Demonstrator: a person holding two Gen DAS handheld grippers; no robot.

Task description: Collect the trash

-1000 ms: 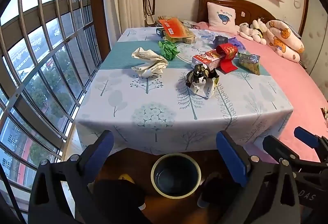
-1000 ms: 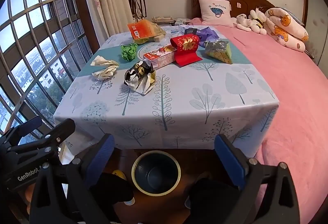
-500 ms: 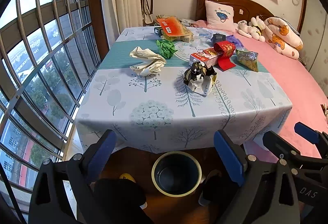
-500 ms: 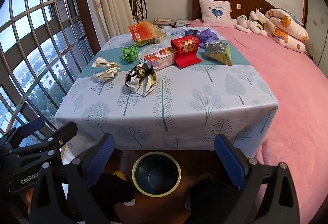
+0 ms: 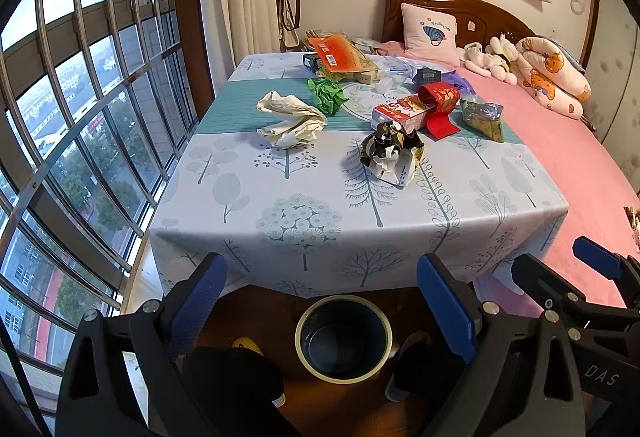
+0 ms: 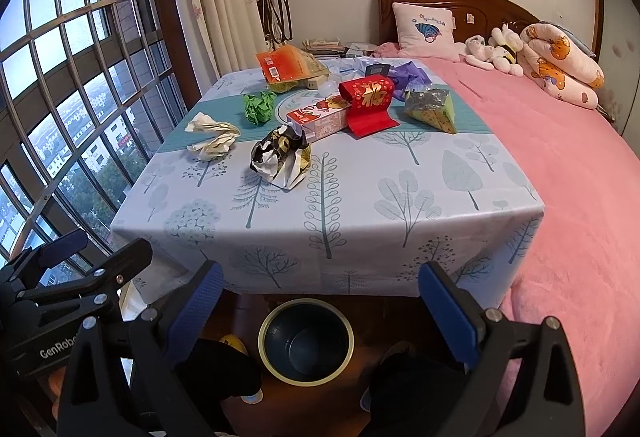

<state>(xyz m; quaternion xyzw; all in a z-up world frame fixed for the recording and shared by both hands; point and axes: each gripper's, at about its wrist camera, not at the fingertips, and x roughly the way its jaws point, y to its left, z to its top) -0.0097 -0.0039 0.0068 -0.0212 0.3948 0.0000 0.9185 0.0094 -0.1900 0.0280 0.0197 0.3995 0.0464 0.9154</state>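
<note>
Trash lies on a table with a tree-print cloth (image 5: 304,213): a crumpled cream paper (image 5: 290,119), a green paper ball (image 5: 326,95), a black-and-white crumpled wrapper (image 5: 390,153), a red-and-white carton (image 5: 404,113), a red packet (image 5: 438,105), a foil bag (image 5: 482,117) and an orange bag (image 5: 338,51). A dark bin (image 5: 344,337) with a pale rim stands on the floor below the table's near edge. My left gripper (image 5: 324,297) and my right gripper (image 6: 320,297) hang open above the bin, both holding nothing. The same wrapper (image 6: 282,157) and bin (image 6: 306,341) show in the right wrist view.
A barred window (image 5: 80,117) runs along the left. A bed with a pink cover (image 6: 580,177), a pillow and soft toys fills the right. Curtains and a coat stand are at the back. A person's dark feet (image 5: 232,369) stand on the wooden floor beside the bin.
Both grippers have drawn back and risen slightly, so the table looks a little farther away. Nothing on the table has moved.
</note>
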